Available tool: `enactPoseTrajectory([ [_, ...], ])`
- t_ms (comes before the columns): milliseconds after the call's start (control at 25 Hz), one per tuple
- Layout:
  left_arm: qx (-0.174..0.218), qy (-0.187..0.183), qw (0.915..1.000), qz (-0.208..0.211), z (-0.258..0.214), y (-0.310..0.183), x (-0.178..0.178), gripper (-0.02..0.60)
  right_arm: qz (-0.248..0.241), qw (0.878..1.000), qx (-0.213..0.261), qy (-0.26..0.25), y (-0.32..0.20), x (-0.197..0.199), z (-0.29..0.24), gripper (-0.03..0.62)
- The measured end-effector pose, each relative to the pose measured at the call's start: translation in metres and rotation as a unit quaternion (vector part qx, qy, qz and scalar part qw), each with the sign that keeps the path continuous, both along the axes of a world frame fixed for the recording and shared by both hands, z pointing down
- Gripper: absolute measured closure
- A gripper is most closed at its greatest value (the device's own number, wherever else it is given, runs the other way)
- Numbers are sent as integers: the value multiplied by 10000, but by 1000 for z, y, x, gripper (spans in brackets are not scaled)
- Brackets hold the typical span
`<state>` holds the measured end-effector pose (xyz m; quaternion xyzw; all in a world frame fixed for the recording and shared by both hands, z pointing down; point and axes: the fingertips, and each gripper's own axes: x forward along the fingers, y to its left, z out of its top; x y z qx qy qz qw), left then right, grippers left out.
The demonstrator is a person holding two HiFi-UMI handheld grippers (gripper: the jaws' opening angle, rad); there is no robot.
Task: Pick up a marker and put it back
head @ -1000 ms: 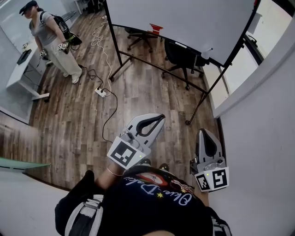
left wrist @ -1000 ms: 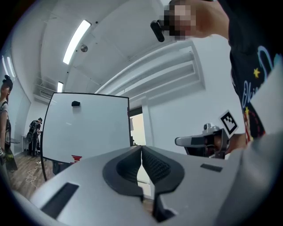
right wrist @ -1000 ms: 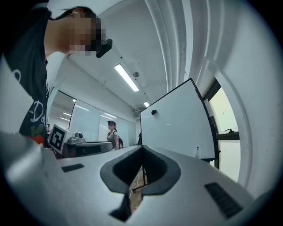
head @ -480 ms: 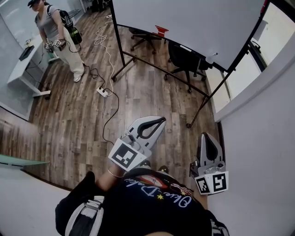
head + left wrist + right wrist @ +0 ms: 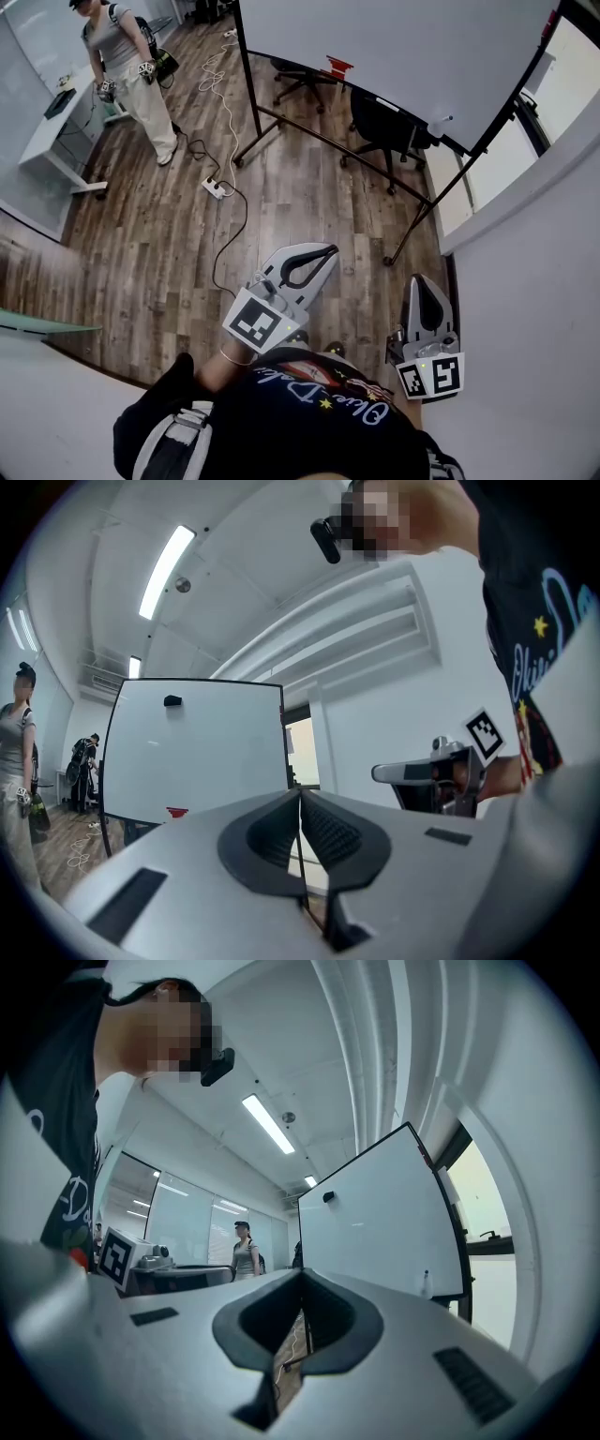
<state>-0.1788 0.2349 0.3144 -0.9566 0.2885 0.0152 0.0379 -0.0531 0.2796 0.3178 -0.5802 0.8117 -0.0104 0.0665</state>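
Both claws are closed on nothing, the left claw (image 5: 327,250) and right claw (image 5: 419,280) held well short of the whiteboard (image 5: 394,47), where a small white upright thing, likely the marker (image 5: 439,122), stands at its lower right edge, nearer the right claw.

Office: whiteboard (image 5: 394,47), swivel chair (image 5: 380,117), desk (image 5: 52,131)

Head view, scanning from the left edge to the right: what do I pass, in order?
desk → standing person → power strip → left gripper → right gripper. The whiteboard and the office chairs are left out, since they overlap the others across the picture.
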Motion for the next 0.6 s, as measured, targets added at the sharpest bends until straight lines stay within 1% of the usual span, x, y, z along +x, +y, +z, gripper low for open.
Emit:
enactPoseTrajectory([
  [440,-36,5,10000,-10,0,-10,-2,578,94,9999,-52,24,-5,3,1,594],
  [600,-21,15,10000,3,0,-11,-1,578,94,9999,3,-47,-6,4,0,594],
])
